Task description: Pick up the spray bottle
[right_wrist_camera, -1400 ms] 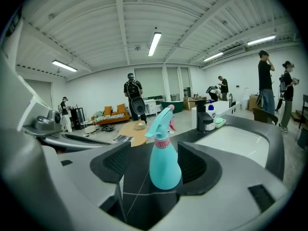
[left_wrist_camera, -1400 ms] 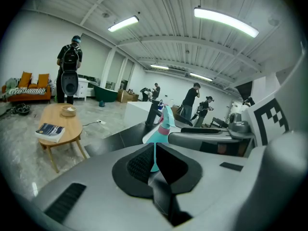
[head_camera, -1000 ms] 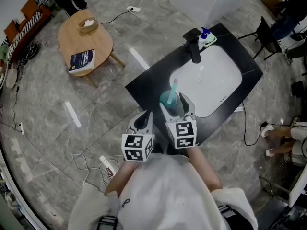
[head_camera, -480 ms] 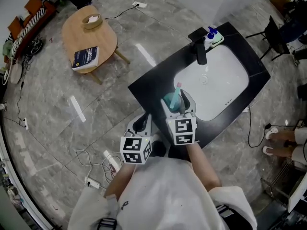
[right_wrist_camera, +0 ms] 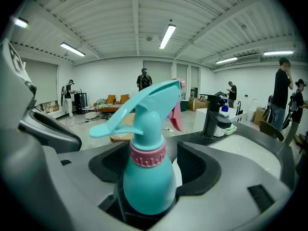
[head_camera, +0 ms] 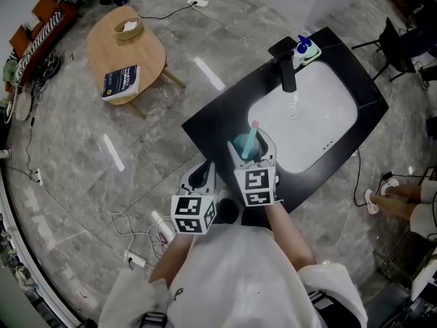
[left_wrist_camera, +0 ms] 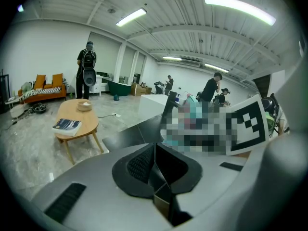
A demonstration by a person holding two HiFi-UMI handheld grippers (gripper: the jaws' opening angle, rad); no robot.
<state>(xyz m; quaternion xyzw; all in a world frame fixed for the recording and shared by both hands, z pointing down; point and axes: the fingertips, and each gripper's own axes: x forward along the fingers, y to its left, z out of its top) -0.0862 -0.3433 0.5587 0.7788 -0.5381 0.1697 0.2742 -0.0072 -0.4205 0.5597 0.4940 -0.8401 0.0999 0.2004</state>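
Observation:
A teal spray bottle (right_wrist_camera: 147, 177) with a pink collar and pink nozzle tip stands upright between the jaws of my right gripper (right_wrist_camera: 149, 177), which is shut on its body. In the head view the spray bottle (head_camera: 244, 144) shows above the near left corner of the black counter (head_camera: 218, 121), held in the right gripper (head_camera: 250, 157). My left gripper (head_camera: 202, 176) hangs beside it over the floor, to the left. In the left gripper view the left gripper (left_wrist_camera: 155, 170) has its jaws together with nothing between them.
A white basin (head_camera: 307, 118) is set in the black counter, with a black tap (head_camera: 287, 67) and a soap dish (head_camera: 306, 50) at its far side. A round wooden table (head_camera: 126, 50) with a book (head_camera: 119, 82) stands far left. Cables (head_camera: 136, 234) lie on the floor.
The right gripper, still holding the spray bottle, has shifted slightly over the counter's near corner. The left gripper stays beside it, almost unmoved.

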